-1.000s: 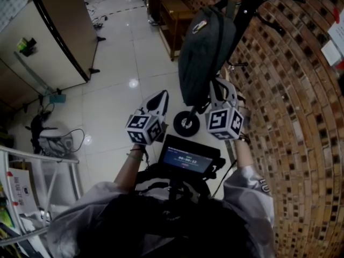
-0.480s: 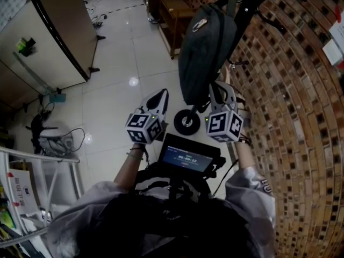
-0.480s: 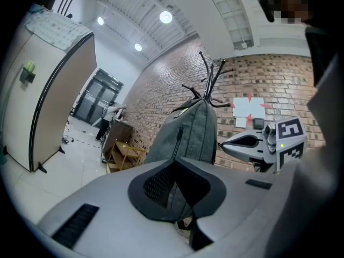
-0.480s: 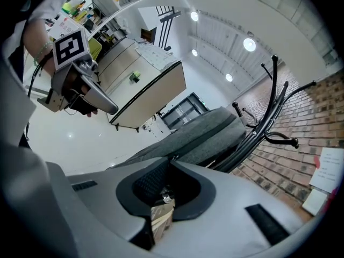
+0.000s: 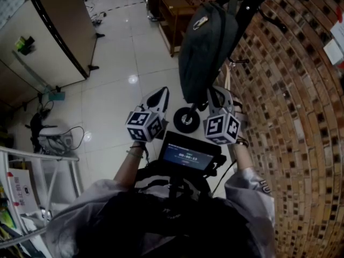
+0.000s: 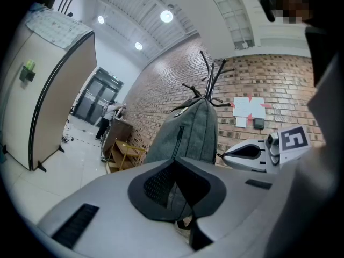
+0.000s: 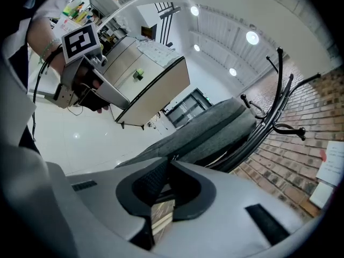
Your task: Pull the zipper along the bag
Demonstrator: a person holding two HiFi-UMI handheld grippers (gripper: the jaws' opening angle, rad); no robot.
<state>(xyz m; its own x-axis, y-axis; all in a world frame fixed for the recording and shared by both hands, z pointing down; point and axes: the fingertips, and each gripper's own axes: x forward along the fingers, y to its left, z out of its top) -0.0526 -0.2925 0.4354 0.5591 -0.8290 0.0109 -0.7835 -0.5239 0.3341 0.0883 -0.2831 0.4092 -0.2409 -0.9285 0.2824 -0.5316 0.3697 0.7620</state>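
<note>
A grey backpack (image 5: 201,52) hangs upright from a black coat rack (image 5: 252,4) by the brick wall. A dark zipper line runs down its side. My right gripper (image 5: 214,92) is at the bag's lower end, with its jaws closed on the small zipper pull (image 7: 172,158) at their tips. The bag (image 7: 215,128) stretches away beyond them. My left gripper (image 5: 160,94) hovers level to the left of the bag and does not touch it. Its tips (image 6: 176,160) meet with nothing between them, and the bag (image 6: 188,133) shows past them.
A brick wall (image 5: 290,117) runs along the right. Under the bag stands a small black wheel (image 5: 186,121). A wooden shelf unit (image 5: 172,15) is behind the bag, a beige cabinet (image 5: 59,26) at far left. A lit screen (image 5: 188,156) sits at my chest.
My right gripper has slid down along the bag's lower part, toward me. The left gripper has stayed where it was.
</note>
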